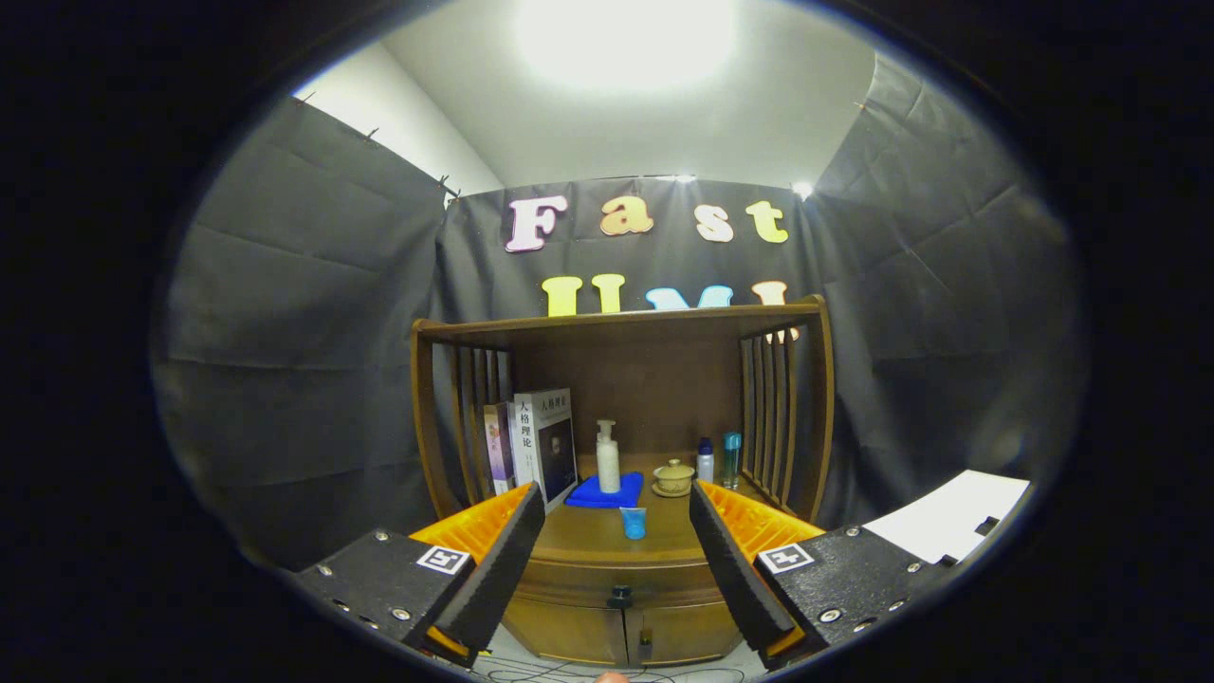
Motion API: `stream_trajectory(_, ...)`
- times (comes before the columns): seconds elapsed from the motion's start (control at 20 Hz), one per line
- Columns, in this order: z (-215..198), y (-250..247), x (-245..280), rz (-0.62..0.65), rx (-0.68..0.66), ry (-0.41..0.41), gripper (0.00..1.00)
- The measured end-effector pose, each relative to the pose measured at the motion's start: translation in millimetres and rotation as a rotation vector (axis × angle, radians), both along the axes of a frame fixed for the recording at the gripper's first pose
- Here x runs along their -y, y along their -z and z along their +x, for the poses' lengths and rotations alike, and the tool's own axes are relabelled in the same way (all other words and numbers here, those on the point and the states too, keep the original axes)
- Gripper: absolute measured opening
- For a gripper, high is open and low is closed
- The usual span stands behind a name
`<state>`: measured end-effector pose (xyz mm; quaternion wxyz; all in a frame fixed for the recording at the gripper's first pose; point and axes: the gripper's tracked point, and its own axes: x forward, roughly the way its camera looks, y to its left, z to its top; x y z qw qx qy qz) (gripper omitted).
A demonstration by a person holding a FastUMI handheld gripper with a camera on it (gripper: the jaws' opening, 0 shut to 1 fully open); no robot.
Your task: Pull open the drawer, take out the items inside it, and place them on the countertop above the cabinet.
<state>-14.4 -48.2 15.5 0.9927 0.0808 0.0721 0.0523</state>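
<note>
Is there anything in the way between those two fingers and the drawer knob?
Nothing visible. The gripper is open, well back from the cabinet, and the drawer knob shows between its fingers with open air in front of it.

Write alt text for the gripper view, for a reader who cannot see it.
An open two-finger gripper hangs in front of a brown wooden cabinet whose drawer, with its small dark knob, is closed. On the countertop beyond the fingers stand upright books, a white pump bottle on a folded blue cloth, a small blue cup, a lidded beige tea bowl and two small bottles.
</note>
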Motion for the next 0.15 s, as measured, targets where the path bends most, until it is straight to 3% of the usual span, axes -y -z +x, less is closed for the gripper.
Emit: stream_trajectory(0.15,1.2,2.5,-6.1,-0.069,0.009,-0.017,0.95)
